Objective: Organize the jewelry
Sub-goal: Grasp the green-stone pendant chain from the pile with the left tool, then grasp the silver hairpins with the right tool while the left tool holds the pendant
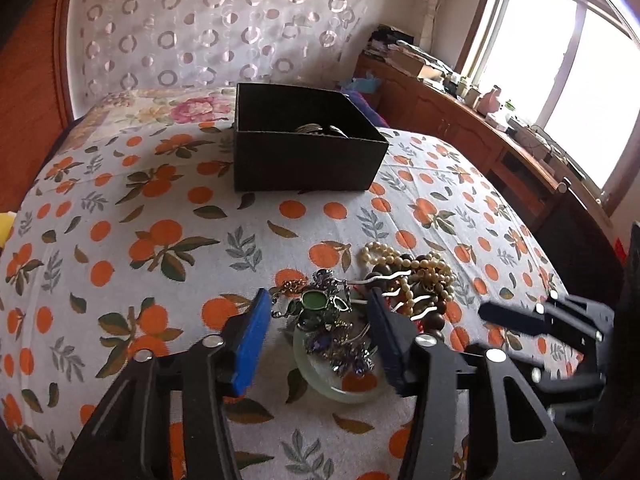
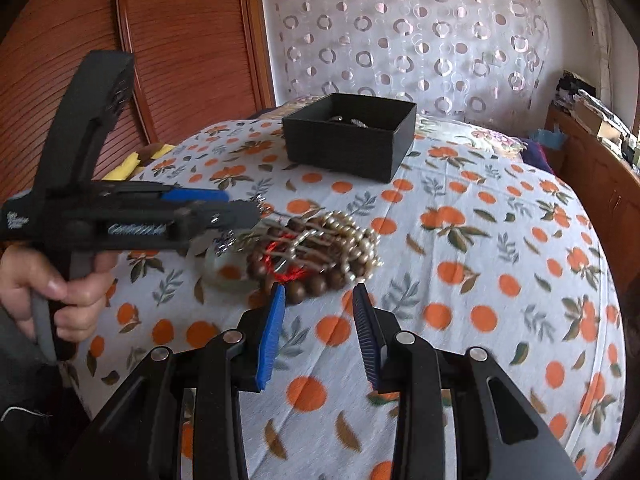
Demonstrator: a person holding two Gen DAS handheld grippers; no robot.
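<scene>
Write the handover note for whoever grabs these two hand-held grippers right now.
Left hand-held gripper: open, empty, fingers straddling the green-stone brooch cluster that lies on the pale jade bangle.
Right hand-held gripper: open, empty, just short of the brown wooden bead bracelet.
Pile on the bedspread: pearl strand, wooden beads, brooches and bangle, tangled together.
Black box stands farther back, with a few metallic pieces already inside.
Left: grasp each piece from the pile and move it into the box.
</scene>
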